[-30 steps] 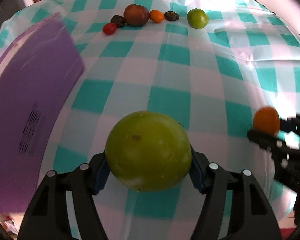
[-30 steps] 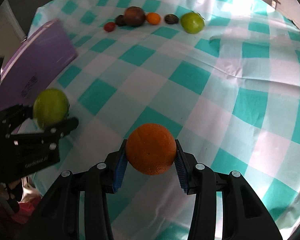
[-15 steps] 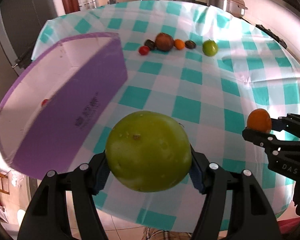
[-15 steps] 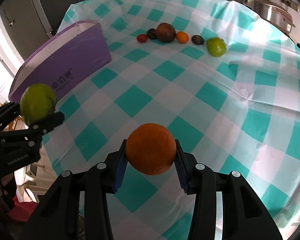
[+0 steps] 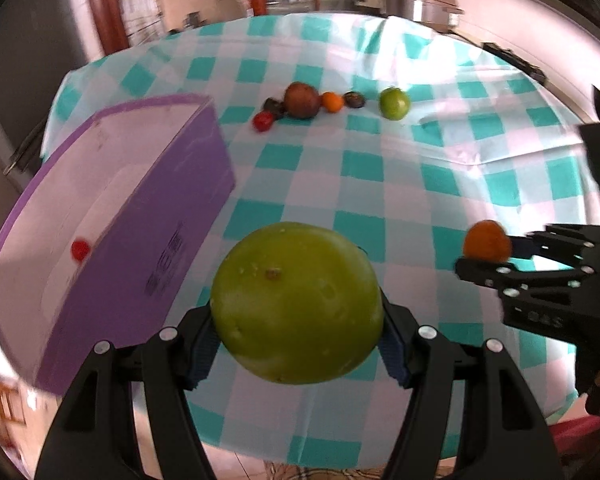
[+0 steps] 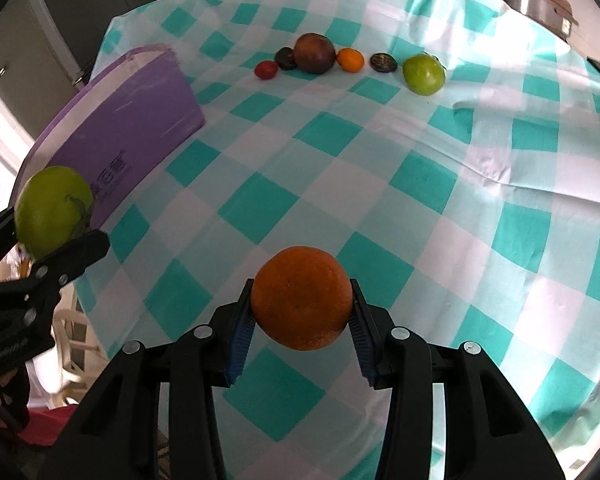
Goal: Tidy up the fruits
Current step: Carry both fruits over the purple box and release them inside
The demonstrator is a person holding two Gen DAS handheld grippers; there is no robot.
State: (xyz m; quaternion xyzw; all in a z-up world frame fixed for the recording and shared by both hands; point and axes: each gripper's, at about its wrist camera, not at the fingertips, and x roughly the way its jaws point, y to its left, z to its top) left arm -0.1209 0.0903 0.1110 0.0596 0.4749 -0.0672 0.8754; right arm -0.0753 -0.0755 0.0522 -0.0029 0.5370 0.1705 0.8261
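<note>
My left gripper [image 5: 296,336] is shut on a big green fruit [image 5: 296,300], held in the air above the table's near edge; that fruit also shows in the right wrist view [image 6: 52,210]. My right gripper [image 6: 302,320] is shut on an orange [image 6: 302,298], to the right of the left one; the orange also shows in the left wrist view [image 5: 486,240]. A purple box [image 5: 112,240] with a white inside stands at the left, open on top, with one small red fruit [image 5: 80,249] in it.
A row of fruits lies at the far side of the checked tablecloth [image 6: 380,160]: a red tomato [image 6: 266,69], a large dark fruit [image 6: 314,53], a small orange [image 6: 350,59], a green fruit [image 6: 423,74]. Metal pots [image 5: 416,2] stand behind the table.
Both grippers have risen and pulled back from the table with their fruits. The purple box's open inside has come into the left wrist view.
</note>
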